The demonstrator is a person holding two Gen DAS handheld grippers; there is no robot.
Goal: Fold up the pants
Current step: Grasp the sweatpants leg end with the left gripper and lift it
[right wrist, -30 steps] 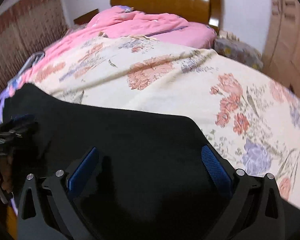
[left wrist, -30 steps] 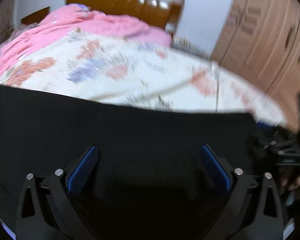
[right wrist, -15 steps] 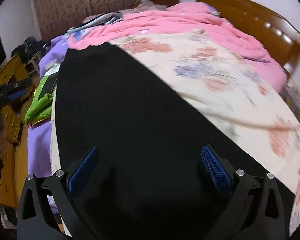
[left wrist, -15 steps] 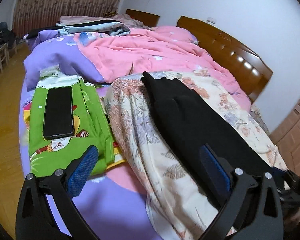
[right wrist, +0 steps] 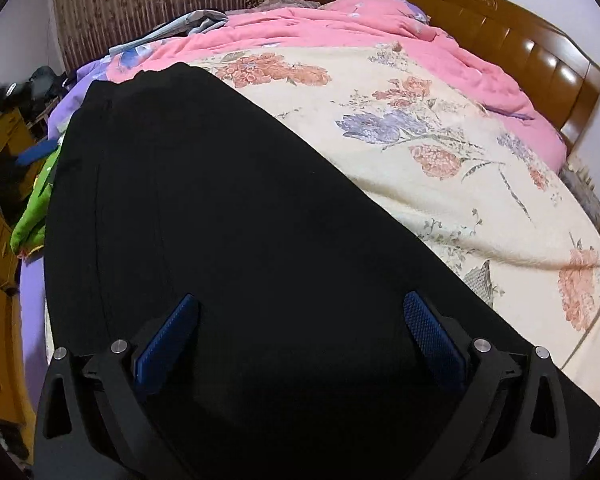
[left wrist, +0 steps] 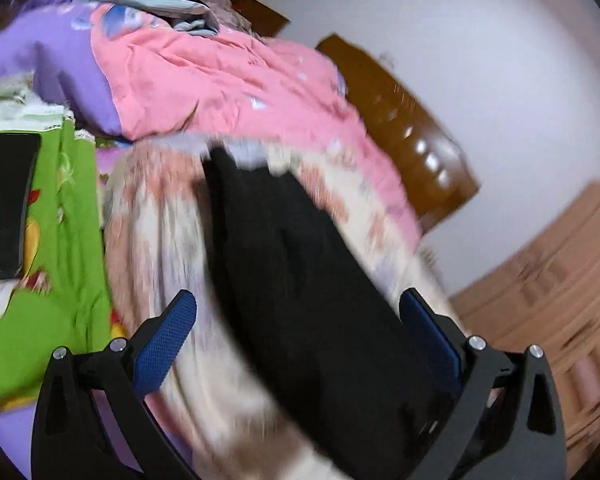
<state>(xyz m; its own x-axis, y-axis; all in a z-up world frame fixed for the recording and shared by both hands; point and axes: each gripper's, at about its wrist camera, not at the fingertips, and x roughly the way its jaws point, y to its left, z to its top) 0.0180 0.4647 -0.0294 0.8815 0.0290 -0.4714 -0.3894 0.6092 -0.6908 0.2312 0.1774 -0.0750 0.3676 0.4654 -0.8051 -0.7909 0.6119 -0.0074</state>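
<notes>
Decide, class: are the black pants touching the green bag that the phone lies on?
Apart. The left wrist view shows a strip of floral blanket between the black pants and the green bag.

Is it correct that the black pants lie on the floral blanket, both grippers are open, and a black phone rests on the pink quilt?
Not quite. The black phone rests on the green cloth, not on the pink quilt; the left wrist view shows this. The rest holds: the black pants lie on the floral blanket, and the left gripper and right gripper are open.
</notes>
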